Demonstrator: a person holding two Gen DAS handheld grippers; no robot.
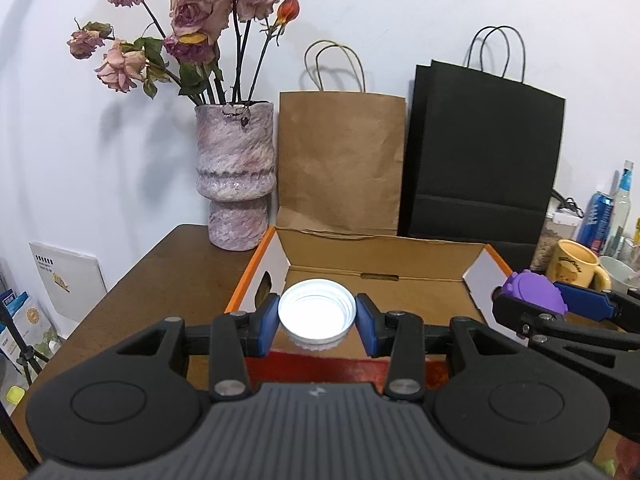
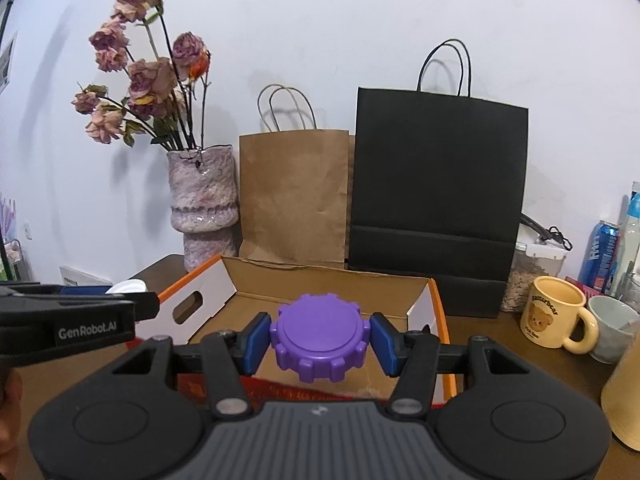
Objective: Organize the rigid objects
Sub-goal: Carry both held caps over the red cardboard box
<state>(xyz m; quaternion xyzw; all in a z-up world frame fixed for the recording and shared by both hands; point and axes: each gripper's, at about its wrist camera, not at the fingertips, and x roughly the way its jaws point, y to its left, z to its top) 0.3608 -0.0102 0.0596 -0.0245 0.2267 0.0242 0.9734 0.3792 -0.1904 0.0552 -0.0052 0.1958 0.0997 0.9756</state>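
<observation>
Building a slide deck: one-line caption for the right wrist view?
Right tongs grip a purple lid over the open cardboard box.

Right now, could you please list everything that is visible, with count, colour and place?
white cap: 1, white, held open side up in left tongs
purple cap: 1, purple, held in right tongs
cardboard box: 1, brown with orange edge, on table, open
vase: 1, pink-grey, left of box, dried roses inside
paper bags: 2, brown and black, behind box
mug: 1, yellow, right of box
left tongs: 1, black, blue pads
right tongs: 1, black, blue pads
</observation>
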